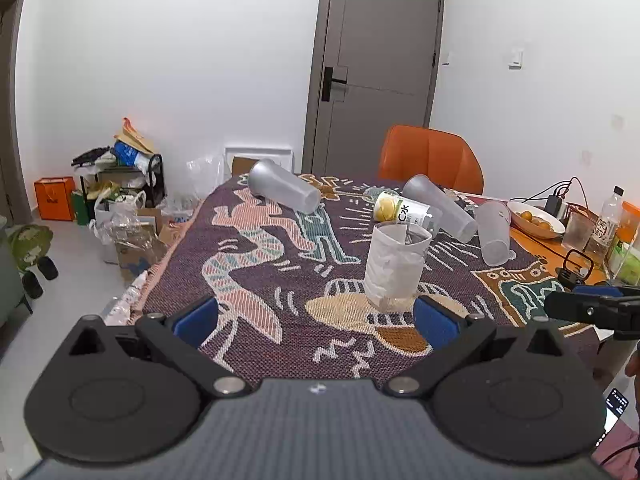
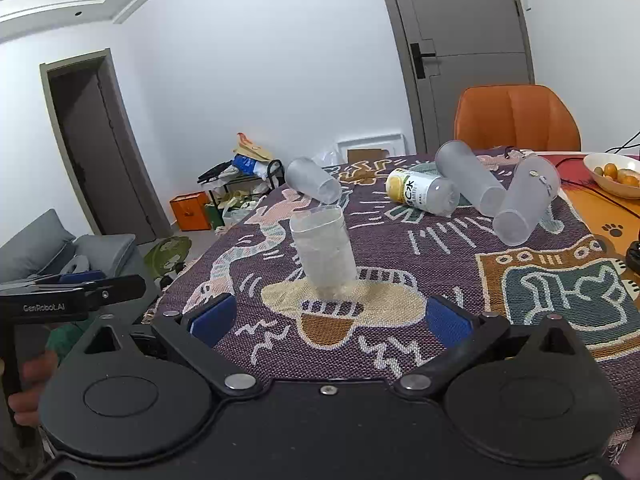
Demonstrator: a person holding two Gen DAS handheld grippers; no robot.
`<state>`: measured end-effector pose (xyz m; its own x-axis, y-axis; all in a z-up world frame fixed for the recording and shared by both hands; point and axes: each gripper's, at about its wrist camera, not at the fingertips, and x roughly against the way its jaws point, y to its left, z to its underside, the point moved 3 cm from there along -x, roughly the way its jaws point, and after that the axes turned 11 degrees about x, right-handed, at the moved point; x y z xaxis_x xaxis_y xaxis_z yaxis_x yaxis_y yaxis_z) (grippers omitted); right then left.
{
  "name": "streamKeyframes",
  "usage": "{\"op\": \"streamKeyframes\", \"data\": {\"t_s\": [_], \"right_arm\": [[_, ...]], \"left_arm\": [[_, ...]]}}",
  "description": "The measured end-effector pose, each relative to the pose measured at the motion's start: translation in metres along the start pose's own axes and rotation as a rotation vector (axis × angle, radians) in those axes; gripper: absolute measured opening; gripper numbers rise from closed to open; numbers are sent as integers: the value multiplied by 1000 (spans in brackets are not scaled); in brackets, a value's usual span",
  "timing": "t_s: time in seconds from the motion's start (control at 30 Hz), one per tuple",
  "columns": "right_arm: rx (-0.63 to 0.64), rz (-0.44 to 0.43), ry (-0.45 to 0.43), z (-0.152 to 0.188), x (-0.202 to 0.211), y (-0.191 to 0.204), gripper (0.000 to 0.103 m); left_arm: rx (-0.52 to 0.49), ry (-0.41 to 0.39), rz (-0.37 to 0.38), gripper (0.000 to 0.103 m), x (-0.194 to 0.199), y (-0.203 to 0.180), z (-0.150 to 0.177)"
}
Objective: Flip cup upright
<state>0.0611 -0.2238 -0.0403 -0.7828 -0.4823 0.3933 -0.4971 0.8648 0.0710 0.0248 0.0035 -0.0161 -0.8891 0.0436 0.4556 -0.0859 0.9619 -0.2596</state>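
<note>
A clear plastic cup with a white paper label (image 1: 394, 266) stands upright on the patterned tablecloth (image 1: 260, 276), mouth up; it also shows in the right wrist view (image 2: 325, 252). My left gripper (image 1: 316, 320) is open and empty, its blue pads just short of the cup. My right gripper (image 2: 328, 320) is open and empty, a little back from the cup. Three frosted cups lie on their sides further back: one at the left (image 1: 282, 186), two at the right (image 1: 438, 208) (image 1: 495, 232). They also show in the right wrist view (image 2: 314, 180) (image 2: 468, 178) (image 2: 524, 200).
A labelled bottle (image 1: 406, 210) lies on its side behind the upright cup. A bowl of oranges (image 1: 536, 218), bottles and cables sit at the table's right. An orange chair (image 1: 430, 156) stands at the far edge. Clutter and boxes cover the floor at left (image 1: 120, 200).
</note>
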Motion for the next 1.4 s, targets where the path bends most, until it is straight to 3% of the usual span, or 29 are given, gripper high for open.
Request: {"op": "streamKeyframes", "data": {"t_s": [1.4], "right_arm": [[23,-4,-2,-2,4,3,103]], "left_arm": [[-20,48,2,103,3,-4,3]]}}
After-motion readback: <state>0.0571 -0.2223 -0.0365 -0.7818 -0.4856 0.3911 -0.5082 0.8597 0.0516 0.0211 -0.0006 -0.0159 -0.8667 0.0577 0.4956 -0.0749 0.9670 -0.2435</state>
